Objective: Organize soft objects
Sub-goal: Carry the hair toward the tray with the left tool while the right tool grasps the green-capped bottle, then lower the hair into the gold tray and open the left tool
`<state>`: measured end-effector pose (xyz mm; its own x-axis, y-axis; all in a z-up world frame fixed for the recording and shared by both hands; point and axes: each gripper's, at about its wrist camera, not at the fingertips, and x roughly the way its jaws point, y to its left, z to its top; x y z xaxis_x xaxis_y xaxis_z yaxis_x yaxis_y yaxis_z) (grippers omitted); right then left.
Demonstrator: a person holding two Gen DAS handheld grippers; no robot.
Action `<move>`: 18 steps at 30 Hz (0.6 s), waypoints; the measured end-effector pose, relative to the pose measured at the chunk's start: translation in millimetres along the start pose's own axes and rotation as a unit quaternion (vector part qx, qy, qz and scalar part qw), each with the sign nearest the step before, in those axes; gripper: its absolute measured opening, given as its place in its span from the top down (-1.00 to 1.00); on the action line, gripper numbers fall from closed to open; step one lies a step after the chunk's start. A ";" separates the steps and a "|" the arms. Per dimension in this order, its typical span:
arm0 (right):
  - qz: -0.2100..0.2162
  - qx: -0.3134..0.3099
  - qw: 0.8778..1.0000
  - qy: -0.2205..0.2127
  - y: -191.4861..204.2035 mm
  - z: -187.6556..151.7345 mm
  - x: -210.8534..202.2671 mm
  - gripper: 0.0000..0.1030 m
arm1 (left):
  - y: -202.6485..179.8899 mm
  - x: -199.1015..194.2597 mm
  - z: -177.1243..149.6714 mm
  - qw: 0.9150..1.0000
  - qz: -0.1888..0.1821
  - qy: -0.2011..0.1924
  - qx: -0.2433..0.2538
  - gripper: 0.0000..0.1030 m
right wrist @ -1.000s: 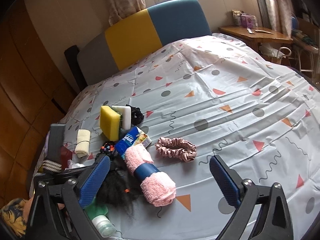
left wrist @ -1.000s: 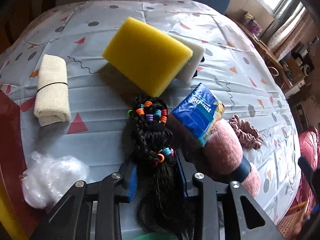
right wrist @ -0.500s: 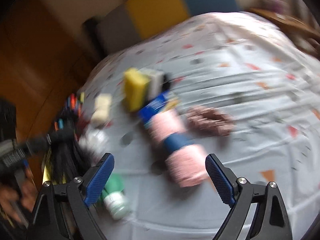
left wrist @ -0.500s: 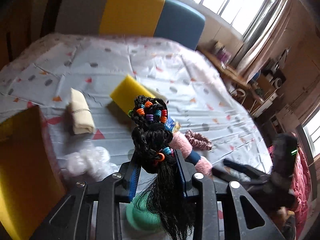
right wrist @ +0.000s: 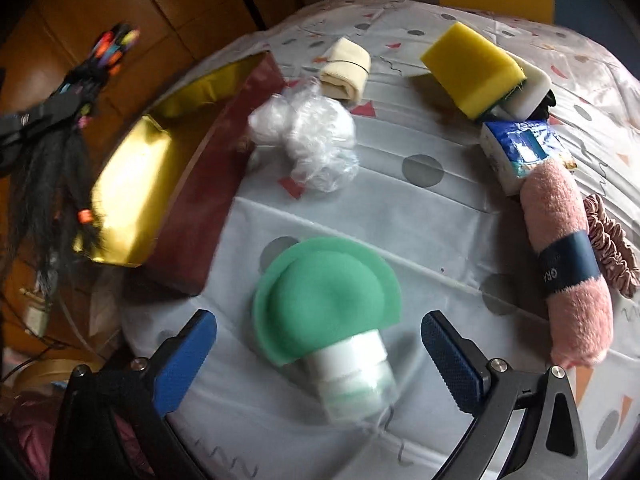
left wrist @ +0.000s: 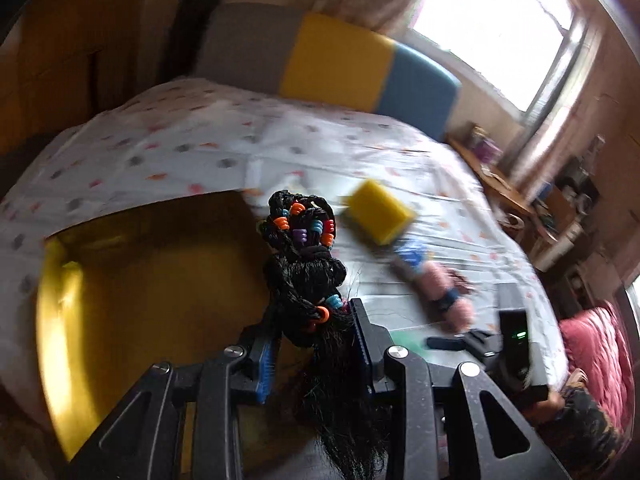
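My left gripper [left wrist: 314, 344] is shut on a black braided hairpiece with coloured beads [left wrist: 304, 264] and holds it in the air over a gold-lined box [left wrist: 160, 272]. The hairpiece [right wrist: 60, 120] also shows at the left of the right wrist view, above the box [right wrist: 132, 184]. My right gripper [right wrist: 320, 344] is open and empty, its jaws either side of a green sponge on a white bottle [right wrist: 324, 300] that lies on the patterned cloth [right wrist: 400, 208].
On the cloth lie a yellow sponge [right wrist: 472, 68], a white sponge [right wrist: 532, 92], a blue tissue pack [right wrist: 524, 152], a pink rolled towel [right wrist: 564, 256], a pink scrunchie [right wrist: 612, 248], crumpled clear plastic [right wrist: 308, 136] and a cream cloth roll [right wrist: 344, 68].
My left gripper has lifted the hairpiece off the cloth and carried it left over the box. My right gripper has swung down and left to the green sponge bottle.
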<state>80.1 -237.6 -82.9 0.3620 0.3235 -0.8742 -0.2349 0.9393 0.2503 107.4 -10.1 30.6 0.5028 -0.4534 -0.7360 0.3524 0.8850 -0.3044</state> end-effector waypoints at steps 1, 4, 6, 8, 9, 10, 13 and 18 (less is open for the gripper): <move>0.000 0.003 1.000 0.002 -0.2 1.2 5.2 -0.82 | 13.6 2.7 -1.2 1.000 0.016 0.006 -0.010 0.38; -0.033 -0.009 0.999 -0.008 -0.1 3.7 2.5 -0.34 | 49.9 12.1 -4.0 0.997 0.067 0.021 -0.035 0.38; -0.041 0.001 0.999 -0.010 -5.1 3.4 1.6 -0.12 | 66.2 20.2 -4.6 0.995 0.082 0.029 -0.049 0.38; -0.032 0.010 0.999 -0.010 -9.9 4.6 0.8 -0.12 | 73.9 29.6 -5.1 0.993 0.092 0.035 -0.060 0.38; -0.032 0.009 0.999 -0.010 -10.6 4.2 0.3 -0.13 | 77.1 33.9 -6.4 0.993 0.094 0.040 -0.064 0.38; -0.034 0.007 0.999 -0.010 -11.2 3.3 -0.6 -0.13 | 79.7 39.3 -8.7 0.992 0.095 0.043 -0.070 0.38; -0.032 0.006 0.999 -0.011 -11.8 2.1 0.0 -0.14 | 79.2 51.9 -10.1 0.991 0.091 0.052 -0.082 0.37; -0.034 0.002 0.999 -0.012 -8.5 3.7 1.5 -0.14 | 69.1 68.7 1.5 0.992 0.082 0.053 -0.084 0.37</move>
<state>86.0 -244.7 -84.7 0.3986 0.2611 -0.8792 -0.2053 0.9597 0.1919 167.5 19.8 -40.1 0.4530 -0.2953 -0.8412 0.1318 0.9554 -0.2644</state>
